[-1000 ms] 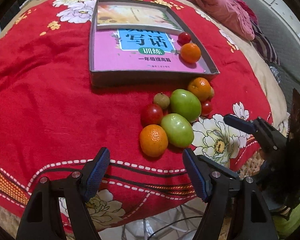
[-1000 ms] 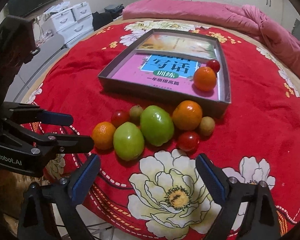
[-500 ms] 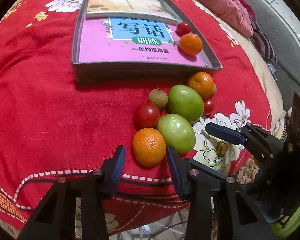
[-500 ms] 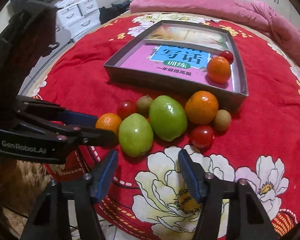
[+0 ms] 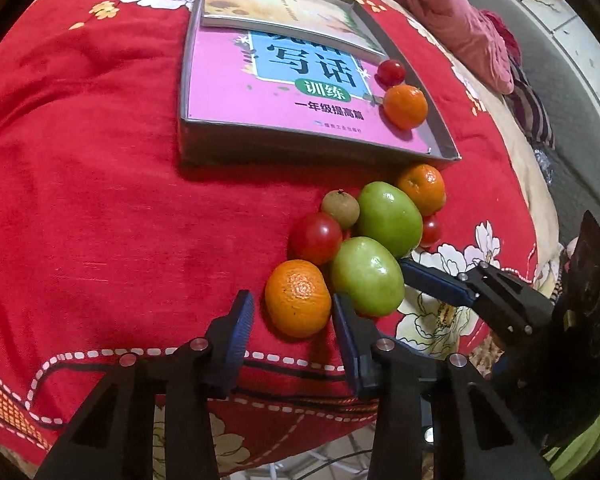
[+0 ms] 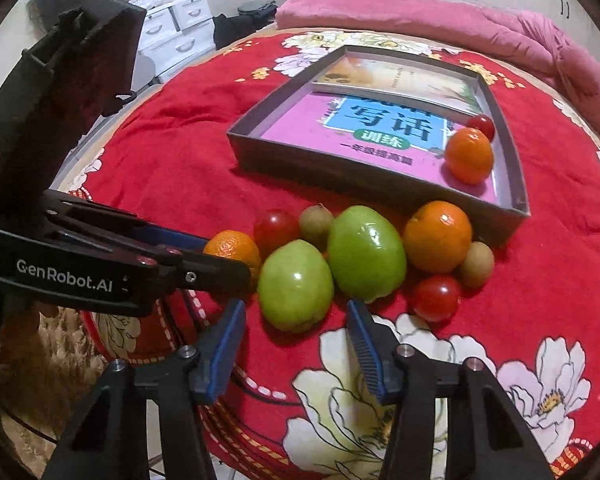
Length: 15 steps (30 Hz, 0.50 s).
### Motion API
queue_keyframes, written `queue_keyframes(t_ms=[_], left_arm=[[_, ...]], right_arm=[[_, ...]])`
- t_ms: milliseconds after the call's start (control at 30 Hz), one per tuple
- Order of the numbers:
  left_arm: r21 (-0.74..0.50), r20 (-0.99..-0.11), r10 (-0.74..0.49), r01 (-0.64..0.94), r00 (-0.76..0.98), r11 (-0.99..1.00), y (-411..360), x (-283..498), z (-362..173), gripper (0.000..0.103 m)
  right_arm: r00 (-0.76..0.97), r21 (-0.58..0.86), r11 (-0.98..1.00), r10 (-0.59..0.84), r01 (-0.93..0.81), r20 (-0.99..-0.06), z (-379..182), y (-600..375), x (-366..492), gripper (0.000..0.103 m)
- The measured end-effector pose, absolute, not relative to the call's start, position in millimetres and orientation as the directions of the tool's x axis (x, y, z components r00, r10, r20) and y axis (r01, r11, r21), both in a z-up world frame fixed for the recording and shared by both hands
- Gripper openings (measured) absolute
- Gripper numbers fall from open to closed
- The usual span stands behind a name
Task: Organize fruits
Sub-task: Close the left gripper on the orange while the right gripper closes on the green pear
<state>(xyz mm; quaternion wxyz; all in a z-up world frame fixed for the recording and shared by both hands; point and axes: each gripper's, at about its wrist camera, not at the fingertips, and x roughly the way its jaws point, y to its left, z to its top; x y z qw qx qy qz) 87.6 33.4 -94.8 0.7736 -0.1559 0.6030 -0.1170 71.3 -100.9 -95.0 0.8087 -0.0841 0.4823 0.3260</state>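
Note:
Loose fruit lies on the red cloth in front of a grey tray [image 5: 300, 144] that holds books, an orange [image 5: 405, 106] and a cherry tomato [image 5: 391, 72]. My left gripper [image 5: 292, 304] is closing around the nearest orange [image 5: 298, 298]. Its right pad touches the peel and a gap shows at the left pad. My right gripper [image 6: 296, 312] is closing too, with the near green fruit [image 6: 296, 284] just ahead of its tips, untouched. Behind lie another green fruit [image 6: 366, 254], an orange [image 6: 438, 236], tomatoes and small brown fruits.
The red floral cloth [image 6: 180, 152] drops off at its edge right under both grippers. The two grippers sit close together, a right finger [image 5: 432, 282] beside the green fruit. A pink quilt [image 6: 420, 16] lies beyond the tray, and white drawers [image 6: 180, 28] stand far left.
Both grippers have moved forward and down toward the fruit, and their jaws have narrowed a lot. The orange now sits between the left fingers and the green fruit just before the right ones.

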Motion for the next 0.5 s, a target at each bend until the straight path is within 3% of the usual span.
queue_keyframes(t_ms=[200, 333, 500], left_arm=[[-0.388, -0.894, -0.372, -0.018, 0.249, 0.921, 39, 89, -94, 0.041], [-0.403, -0.89, -0.389, -0.014, 0.238, 0.915, 42, 89, -96, 0.042], [-0.414, -0.886, -0.399, -0.014, 0.234, 0.91, 43, 90, -97, 0.042]], right_arm=[[0.333, 0.157, 0.772, 0.436, -0.616, -0.836, -99, -90, 73, 0.052], [0.365, 0.101, 0.774, 0.404, -0.625, -0.839, -104, -84, 73, 0.043], [0.367, 0.107, 0.77, 0.415, -0.629, -0.833, -105, -85, 75, 0.042]])
